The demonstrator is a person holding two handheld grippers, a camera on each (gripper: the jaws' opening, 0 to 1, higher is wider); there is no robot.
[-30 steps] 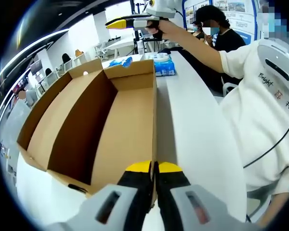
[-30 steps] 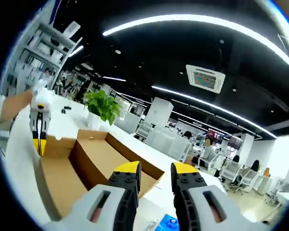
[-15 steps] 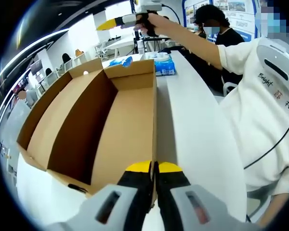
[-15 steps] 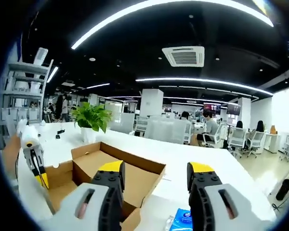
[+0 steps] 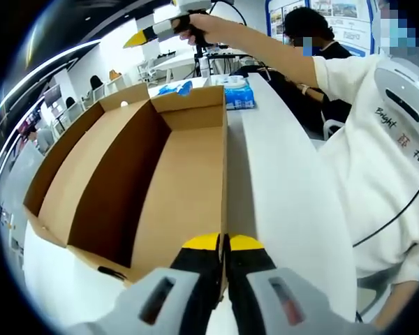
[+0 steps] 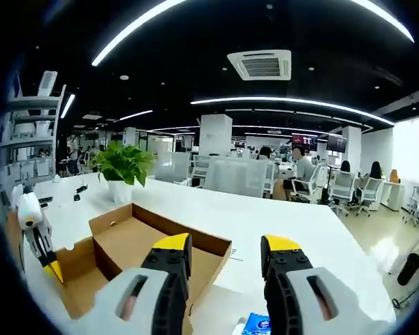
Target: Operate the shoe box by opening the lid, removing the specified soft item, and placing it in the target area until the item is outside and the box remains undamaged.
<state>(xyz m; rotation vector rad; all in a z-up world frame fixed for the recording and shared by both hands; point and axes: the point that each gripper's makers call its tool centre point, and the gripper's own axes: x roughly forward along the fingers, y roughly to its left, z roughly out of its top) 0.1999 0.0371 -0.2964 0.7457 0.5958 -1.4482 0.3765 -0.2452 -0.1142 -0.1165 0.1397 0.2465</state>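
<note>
The brown cardboard shoe box (image 5: 174, 188) lies open on the white table (image 5: 286, 202), and the inside that I can see is bare. My left gripper (image 5: 223, 242) is at the box's near end, shut on the top edge of its right wall. High above the box's far end, a hand holds my right gripper (image 5: 150, 29). Its own view shows it open (image 6: 227, 246) with nothing between the jaws, looking down at the box (image 6: 146, 241). The left gripper (image 6: 40, 241) also shows there, at the box's left corner. A crumpled blue soft thing (image 5: 174, 89) lies just beyond the box.
A blue tissue pack (image 5: 237, 96) sits on the table past the box's far right corner, and again (image 6: 255, 326) below my right jaws. The person in a white top (image 5: 377, 146) stands at the table's right side. A potted plant (image 6: 122, 164) stands far back.
The right gripper has swung left and higher over the box's far end, and its view now sits more level. The left gripper and the box have not moved.
</note>
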